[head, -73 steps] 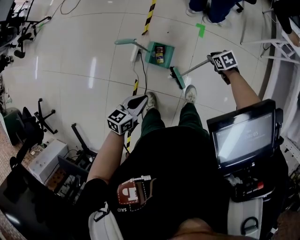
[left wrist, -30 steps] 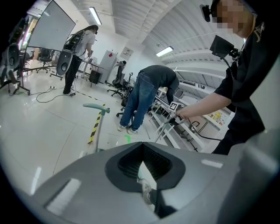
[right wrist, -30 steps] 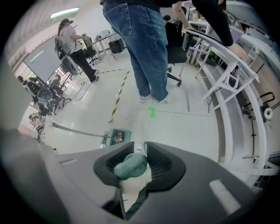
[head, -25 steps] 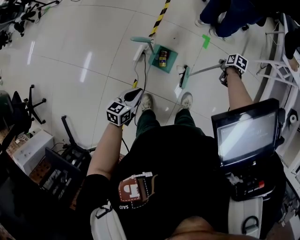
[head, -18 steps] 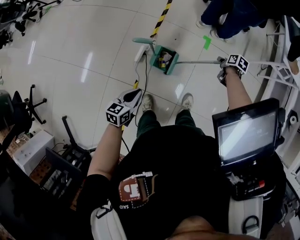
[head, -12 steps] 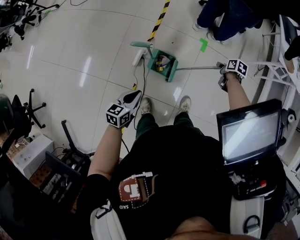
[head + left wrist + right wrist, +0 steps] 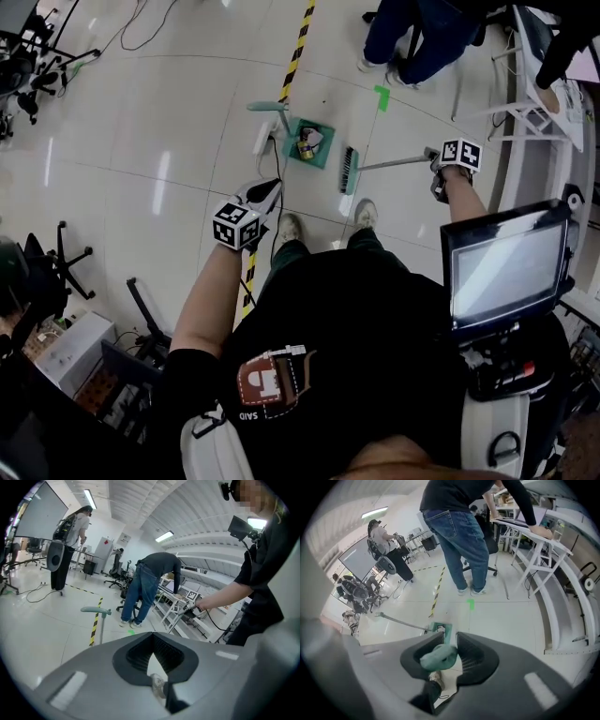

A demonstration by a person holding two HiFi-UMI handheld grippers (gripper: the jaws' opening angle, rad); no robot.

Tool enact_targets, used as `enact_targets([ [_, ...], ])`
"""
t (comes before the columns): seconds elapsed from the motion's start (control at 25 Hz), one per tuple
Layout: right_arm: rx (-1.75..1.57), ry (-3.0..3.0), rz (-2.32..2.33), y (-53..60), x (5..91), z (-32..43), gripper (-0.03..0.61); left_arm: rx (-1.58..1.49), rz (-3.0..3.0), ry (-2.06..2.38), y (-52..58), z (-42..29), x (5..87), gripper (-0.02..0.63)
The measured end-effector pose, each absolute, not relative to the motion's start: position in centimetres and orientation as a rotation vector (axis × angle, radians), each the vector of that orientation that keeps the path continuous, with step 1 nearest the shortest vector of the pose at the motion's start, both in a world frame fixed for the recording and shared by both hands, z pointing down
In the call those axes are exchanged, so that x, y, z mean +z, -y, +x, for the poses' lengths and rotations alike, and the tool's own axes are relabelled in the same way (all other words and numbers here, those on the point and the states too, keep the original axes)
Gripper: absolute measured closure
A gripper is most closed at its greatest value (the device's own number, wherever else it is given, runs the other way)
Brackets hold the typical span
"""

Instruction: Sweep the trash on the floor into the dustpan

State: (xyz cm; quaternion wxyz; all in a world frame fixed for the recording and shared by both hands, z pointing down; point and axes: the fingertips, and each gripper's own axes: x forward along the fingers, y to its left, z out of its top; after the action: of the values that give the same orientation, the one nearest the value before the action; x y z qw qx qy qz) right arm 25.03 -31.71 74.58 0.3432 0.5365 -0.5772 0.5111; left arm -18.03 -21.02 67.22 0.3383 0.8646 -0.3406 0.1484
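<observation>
While you hold the broom off to one side, step: the sweep looks all but finished, by my reading.
Trash (image 7: 305, 145): a can and crumpled paper lie inside the green dustpan (image 7: 324, 160).
Broom (image 7: 349, 171): its head sits just right of the dustpan, not touching it.
Right gripper (image 7: 436, 167): fingers clamped on the broom, at its green top end.
Left gripper (image 7: 270, 192): fingers together, holding nothing.
Floor (image 7: 187, 112): I can't spot strays near the dustpan.
Next: look around; if you find any bits, make one short stroke toward the dustpan's open side.
</observation>
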Motion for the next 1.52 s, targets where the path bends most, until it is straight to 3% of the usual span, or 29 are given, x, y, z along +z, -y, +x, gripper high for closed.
enact_targets([
  [0.36, 1.384, 1.486, 1.522, 19.5, 71.6, 23.8, 0.489, 0.491, 2.341, 0.647, 15.9, -16.5, 66.8, 0.614],
  [1.12, 1.508, 1.595, 1.584, -7.4, 68.6, 37.9, 0.488, 0.507, 2.365, 0.632, -9.8, -0.1, 60.7, 0.613],
  [1.52, 1.536, 1.595, 1.571, -14.2, 68.6, 34.2, 0.488, 0.493, 2.355, 0.681, -13.5, -5.2, 60.5, 0.613],
])
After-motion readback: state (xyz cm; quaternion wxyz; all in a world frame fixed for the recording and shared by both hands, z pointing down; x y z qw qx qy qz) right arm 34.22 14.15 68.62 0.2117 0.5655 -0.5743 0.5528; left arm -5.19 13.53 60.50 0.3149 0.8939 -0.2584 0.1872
